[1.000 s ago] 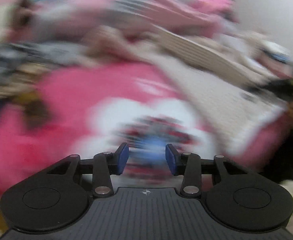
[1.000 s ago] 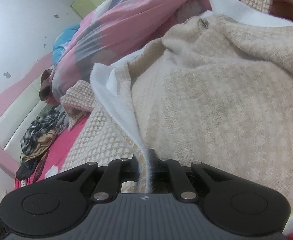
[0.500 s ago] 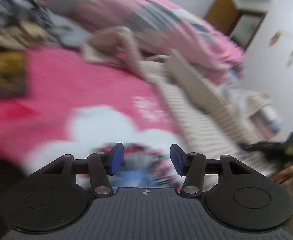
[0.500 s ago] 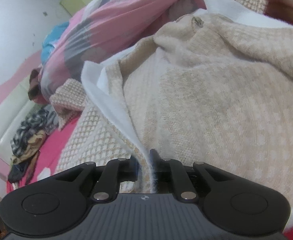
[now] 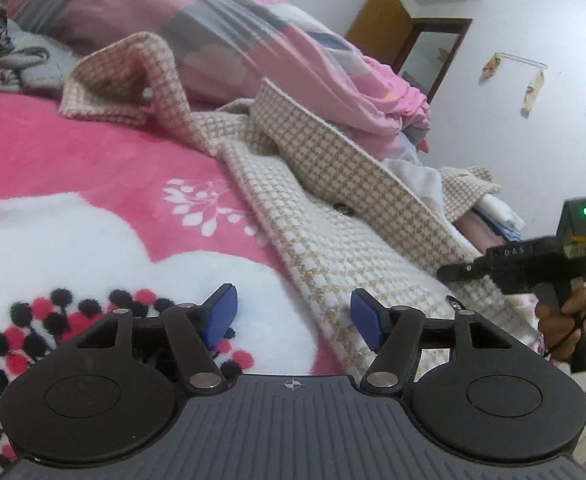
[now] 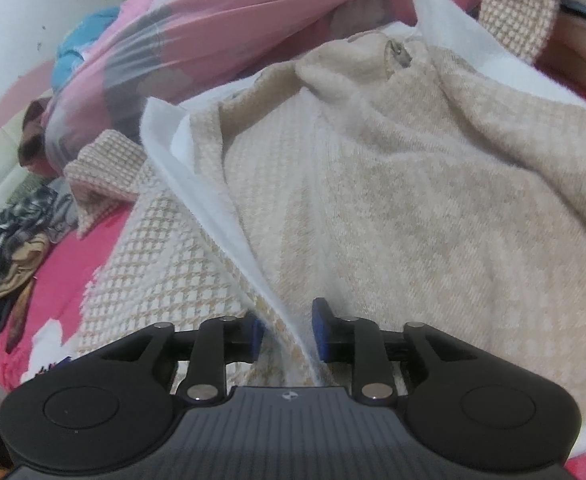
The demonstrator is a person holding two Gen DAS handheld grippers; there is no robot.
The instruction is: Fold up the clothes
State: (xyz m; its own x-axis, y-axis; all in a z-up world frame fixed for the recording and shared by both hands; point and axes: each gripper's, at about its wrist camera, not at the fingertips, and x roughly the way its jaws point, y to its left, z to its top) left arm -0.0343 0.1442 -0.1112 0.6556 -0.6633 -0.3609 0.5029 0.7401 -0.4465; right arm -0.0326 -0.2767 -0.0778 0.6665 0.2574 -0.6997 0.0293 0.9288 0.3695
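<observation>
Left wrist view: we see the left gripper spread wide, holding nothing, above the pink blanket. The checked coat lies on the bed. The right gripper stands parted, released, straddling the coat's white-lined edge.

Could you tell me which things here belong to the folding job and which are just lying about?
For the job:
- houndstooth coat
- left gripper
- right gripper

Lying about:
- pink quilt
- dark clothes heap
- pink blanket
</observation>
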